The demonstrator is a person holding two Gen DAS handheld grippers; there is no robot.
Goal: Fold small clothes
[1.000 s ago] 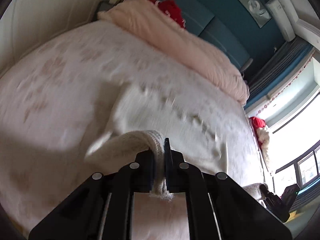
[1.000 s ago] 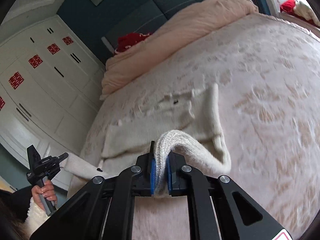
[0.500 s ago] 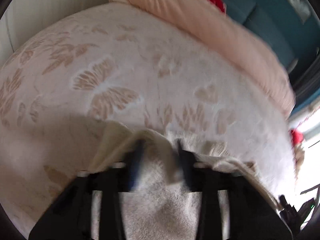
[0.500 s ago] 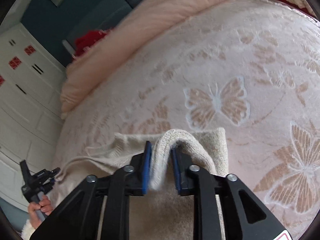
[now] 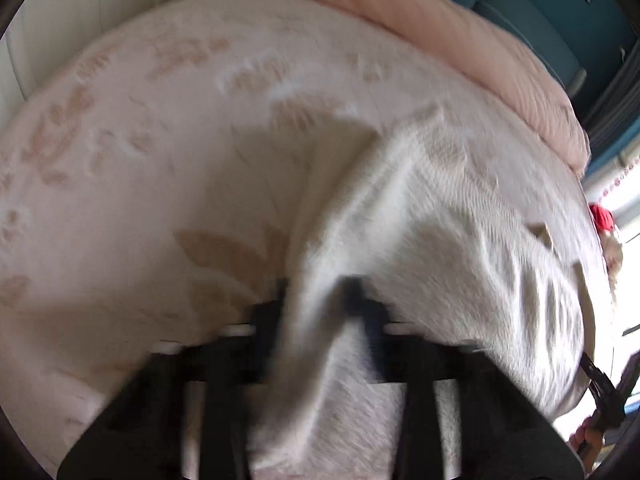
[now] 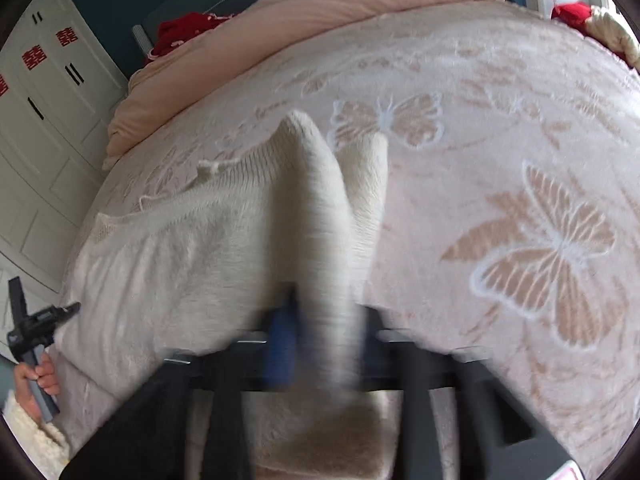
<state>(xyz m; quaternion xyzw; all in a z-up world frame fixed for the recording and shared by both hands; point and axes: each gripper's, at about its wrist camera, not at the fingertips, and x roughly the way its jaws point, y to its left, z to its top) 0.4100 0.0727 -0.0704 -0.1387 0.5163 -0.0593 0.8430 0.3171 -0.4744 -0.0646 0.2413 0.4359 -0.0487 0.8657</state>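
Bright window daylight, heavy motion blur near both claws, fisheye-warped dark edges.

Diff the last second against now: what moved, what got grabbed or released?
Both grippers carried the cream knit garment forward over itself, folding it. The jaws of the left gripper and right gripper, clamped tight a second ago, now stand wider with cloth between them; motion blur hides whether the grip is released. Nothing new grabbed. The butterfly bedspread and pink duvet stayed put.
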